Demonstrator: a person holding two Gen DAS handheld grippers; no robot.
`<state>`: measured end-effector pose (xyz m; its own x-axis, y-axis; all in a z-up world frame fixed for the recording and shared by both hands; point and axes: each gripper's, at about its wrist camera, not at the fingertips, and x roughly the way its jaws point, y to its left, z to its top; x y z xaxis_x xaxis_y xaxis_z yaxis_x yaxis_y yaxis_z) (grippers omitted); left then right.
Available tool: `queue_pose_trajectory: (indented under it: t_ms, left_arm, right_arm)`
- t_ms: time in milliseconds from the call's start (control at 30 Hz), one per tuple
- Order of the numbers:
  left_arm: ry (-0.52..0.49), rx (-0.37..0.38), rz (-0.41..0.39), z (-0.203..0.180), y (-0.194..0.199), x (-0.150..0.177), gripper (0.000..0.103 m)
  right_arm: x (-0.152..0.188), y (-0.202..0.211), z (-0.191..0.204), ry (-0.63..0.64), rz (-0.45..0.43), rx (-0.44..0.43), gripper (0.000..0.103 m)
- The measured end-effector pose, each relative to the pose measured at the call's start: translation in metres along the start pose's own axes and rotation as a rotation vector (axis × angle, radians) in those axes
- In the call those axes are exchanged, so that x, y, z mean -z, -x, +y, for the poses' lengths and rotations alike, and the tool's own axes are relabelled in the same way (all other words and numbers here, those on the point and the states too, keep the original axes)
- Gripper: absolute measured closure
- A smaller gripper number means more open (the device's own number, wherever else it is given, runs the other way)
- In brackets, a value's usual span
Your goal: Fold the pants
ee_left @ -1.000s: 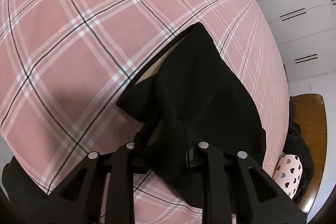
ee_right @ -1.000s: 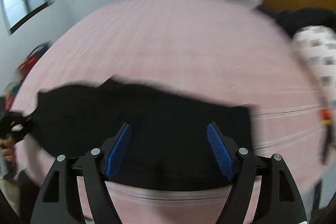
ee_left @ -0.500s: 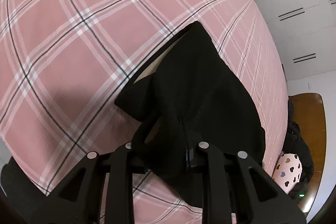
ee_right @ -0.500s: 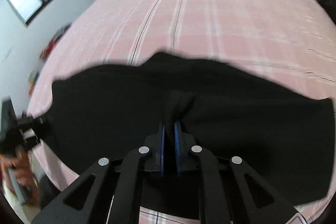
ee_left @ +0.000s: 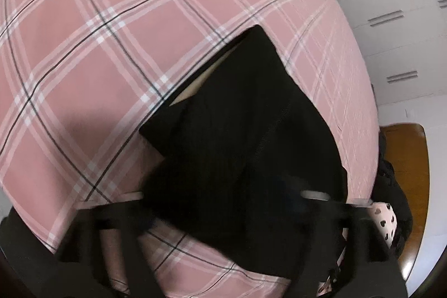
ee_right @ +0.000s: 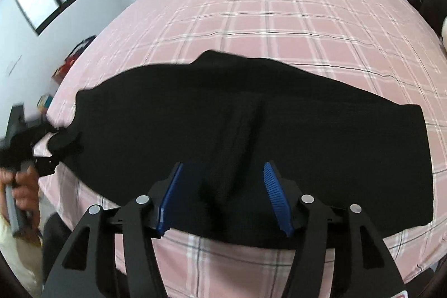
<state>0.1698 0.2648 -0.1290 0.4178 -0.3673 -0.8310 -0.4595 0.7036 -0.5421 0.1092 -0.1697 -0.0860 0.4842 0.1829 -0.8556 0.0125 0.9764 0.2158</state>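
Pants [ee_right: 251,136], black, lie spread lengthwise across a pink plaid bedsheet [ee_right: 279,18], reaching from about nine o'clock to three o'clock in the right wrist view, with a raised crease running up the middle toward twelve. The right gripper [ee_right: 222,198] hovers over the near edge of the fabric at six o'clock; its blue ribbed pads [ee_right: 275,197] stand well apart, with cloth visible between them but nothing pinched. At nine o'clock in the same view the left gripper [ee_right: 42,155] sits at the far end of the garment, a bare hand [ee_right: 23,186] wrapped around its handle.

From the left wrist view the pants [ee_left: 245,147] rise from six o'clock toward one o'clock over the bedsheet [ee_left: 97,46], a pale lining showing at the open end near twelve. The left gripper [ee_left: 223,203] is smeared by motion blur; its two arms appear set wide on either side of the cloth, but whether anything is clamped cannot be told. A heart-print pillow [ee_left: 387,222] and a wooden headboard [ee_left: 405,147] sit at four o'clock.
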Motion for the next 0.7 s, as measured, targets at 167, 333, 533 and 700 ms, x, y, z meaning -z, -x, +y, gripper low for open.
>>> queue_pose_trajectory:
  t_ms: [167, 333, 533, 700]
  left_arm:
    - [0.037, 0.022, -0.027, 0.001, -0.007, -0.008, 0.022]
    - [0.11, 0.061, -0.032, 0.011, -0.005, -0.016, 0.084]
    - [-0.112, -0.012, -0.136, -0.051, 0.034, -0.001, 0.087]
    - [-0.35, 0.012, -0.213, -0.146, 0.074, 0.035, 0.087]
  right_arm:
    - [0.007, -0.007, 0.008, 0.005, 0.016, -0.047, 0.043]
    - [0.012, -0.005, 0.007, -0.01, 0.027, -0.047, 0.043]
    - [0.015, 0.002, -0.012, -0.077, 0.023, -0.059, 0.043]
    - [0.016, 0.023, -0.033, -0.111, -0.037, -0.051, 0.042]
